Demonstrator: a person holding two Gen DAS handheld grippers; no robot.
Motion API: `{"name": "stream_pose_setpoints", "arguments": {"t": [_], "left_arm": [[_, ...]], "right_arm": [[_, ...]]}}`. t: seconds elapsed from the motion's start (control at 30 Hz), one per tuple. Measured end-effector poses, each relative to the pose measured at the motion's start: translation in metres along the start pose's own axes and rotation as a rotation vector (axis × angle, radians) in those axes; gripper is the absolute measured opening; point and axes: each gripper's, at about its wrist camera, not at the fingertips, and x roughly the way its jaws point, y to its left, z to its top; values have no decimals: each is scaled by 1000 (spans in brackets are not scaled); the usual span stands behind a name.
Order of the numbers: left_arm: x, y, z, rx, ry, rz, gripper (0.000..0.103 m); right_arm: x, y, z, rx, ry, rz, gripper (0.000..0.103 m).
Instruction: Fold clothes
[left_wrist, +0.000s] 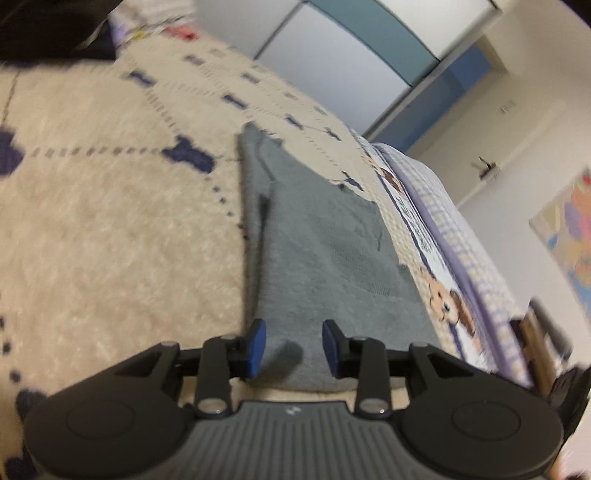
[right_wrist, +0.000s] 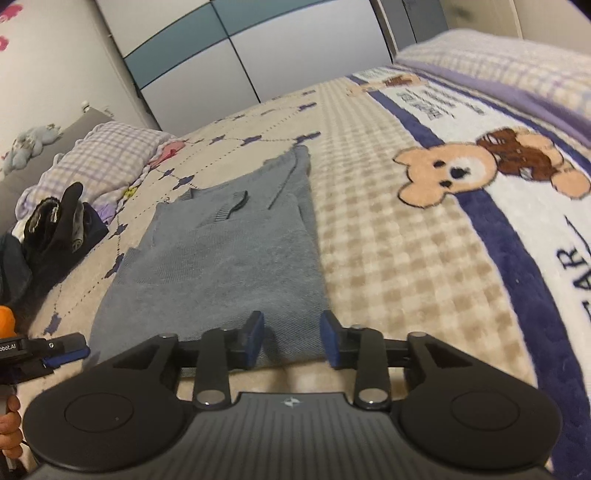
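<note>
A grey-blue knit sweater (right_wrist: 229, 251) lies folded into a long strip on the bear-print blanket (right_wrist: 388, 240), collar at the far end. My right gripper (right_wrist: 293, 339) is at the near right corner of its hem, jaws apart, with cloth lying between the blue pads (right_wrist: 255, 338) but not pinched. In the left wrist view the same sweater (left_wrist: 314, 240) runs away from me, and my left gripper (left_wrist: 294, 347) is over its near edge, also open, the pads clear of the fabric. The left gripper's tip (right_wrist: 62, 354) shows at the right wrist view's left edge.
A pile of dark clothes (right_wrist: 59, 229) and a checked pillow (right_wrist: 103, 155) lie at the far left of the bed. A wardrobe (right_wrist: 207, 66) stands beyond the bed. The bed's edge with checked lilac bedding (left_wrist: 461, 251) runs along the right. A person's hand (right_wrist: 9, 424) holds the left gripper.
</note>
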Motion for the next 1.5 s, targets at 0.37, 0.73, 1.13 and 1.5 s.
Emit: {"name": "stream_pose_setpoints", "arguments": {"t": [0.37,0.73,1.13,1.5], "left_arm": [[14,29,7,-223,103,-77,60],[36,50,7,-389,132,-190,45],[51,44,-1,-370,162,-182,13],[17,22,-4,-389,140,-144,10]], "right_arm": [[19,-42,5,333,110,95,38],[45,-54,3,541,138,235,38],[52,-58,3,564,135,247,20],[13,-57,16,599,133,230,14]]}}
